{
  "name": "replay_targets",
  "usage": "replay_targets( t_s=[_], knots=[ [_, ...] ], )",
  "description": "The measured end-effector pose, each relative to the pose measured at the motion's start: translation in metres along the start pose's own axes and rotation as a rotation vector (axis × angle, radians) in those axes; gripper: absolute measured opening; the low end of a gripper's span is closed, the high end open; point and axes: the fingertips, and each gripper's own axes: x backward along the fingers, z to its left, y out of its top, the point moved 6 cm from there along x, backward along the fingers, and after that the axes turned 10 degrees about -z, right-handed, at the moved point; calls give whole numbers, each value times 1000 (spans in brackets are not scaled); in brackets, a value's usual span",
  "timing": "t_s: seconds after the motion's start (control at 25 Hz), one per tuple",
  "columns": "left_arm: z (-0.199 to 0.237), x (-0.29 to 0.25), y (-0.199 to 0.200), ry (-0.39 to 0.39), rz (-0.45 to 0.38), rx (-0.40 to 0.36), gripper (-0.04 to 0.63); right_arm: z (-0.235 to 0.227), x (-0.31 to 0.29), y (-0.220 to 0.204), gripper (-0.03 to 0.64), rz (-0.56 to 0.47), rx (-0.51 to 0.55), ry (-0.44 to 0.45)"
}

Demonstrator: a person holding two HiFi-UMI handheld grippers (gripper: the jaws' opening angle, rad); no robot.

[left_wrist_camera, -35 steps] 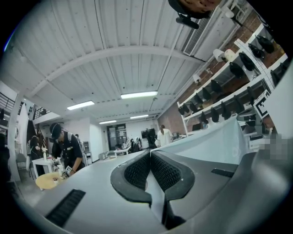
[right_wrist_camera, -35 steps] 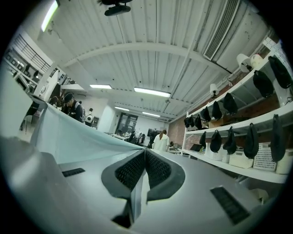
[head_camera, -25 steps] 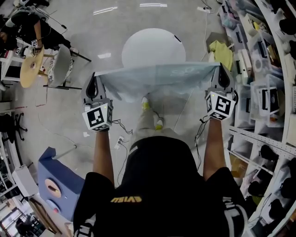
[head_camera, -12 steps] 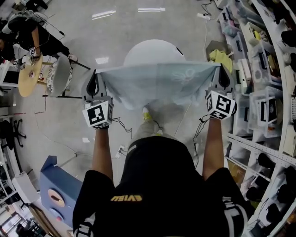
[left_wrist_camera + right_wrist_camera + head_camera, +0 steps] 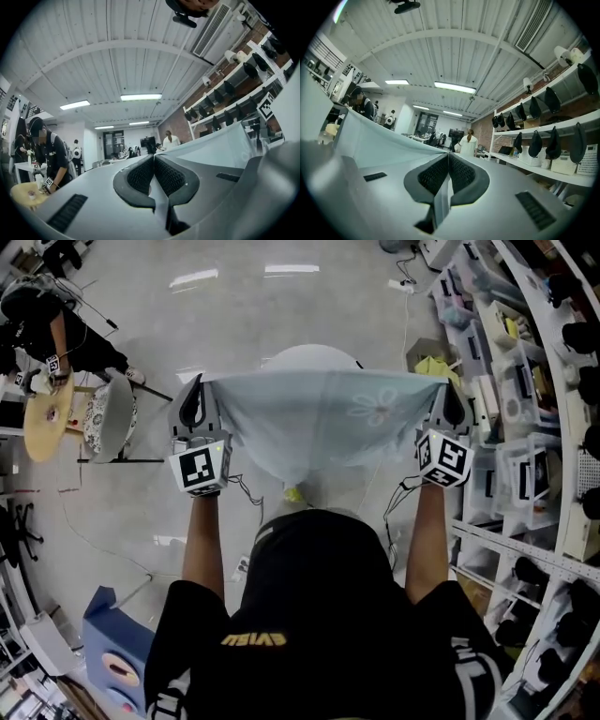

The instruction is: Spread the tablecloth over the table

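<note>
A pale blue tablecloth point(image 5: 319, 423) with a faint flower print hangs stretched between my two grippers at chest height. My left gripper point(image 5: 199, 382) is shut on its left corner and my right gripper point(image 5: 446, 383) is shut on its right corner. Beyond the cloth stands the round white table point(image 5: 309, 356), mostly hidden behind the cloth's top edge. In the left gripper view the jaws point(image 5: 153, 158) are pressed together and the tablecloth point(image 5: 220, 150) runs off to the right. In the right gripper view the closed jaws point(image 5: 448, 158) pinch the tablecloth point(image 5: 370, 138), which stretches away to the left.
Storage shelves point(image 5: 525, 427) full of bins line the right side. A yellow cloth point(image 5: 436, 367) lies by them. At left stand a wooden round table point(image 5: 42, 418), a chair point(image 5: 108, 413) and a person point(image 5: 37, 315). A blue box point(image 5: 112, 652) sits behind me at lower left. Cables point(image 5: 239, 493) run across the floor.
Both grippers have carried the stretched cloth forward toward the round white table. The cloth now hides most of the tabletop, and it hangs lower in the middle.
</note>
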Motion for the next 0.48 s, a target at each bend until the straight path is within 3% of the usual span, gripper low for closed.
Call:
replay_targets(
  t_s=[0.16, 0.48],
  knots=[
    [22, -25, -9, -21, -18, 20, 18, 14, -23, 8, 5, -10, 6, -29],
    [20, -76, -17, -66, -31, 33, 18, 3, -51, 3, 5, -3, 21, -66]
  ],
)
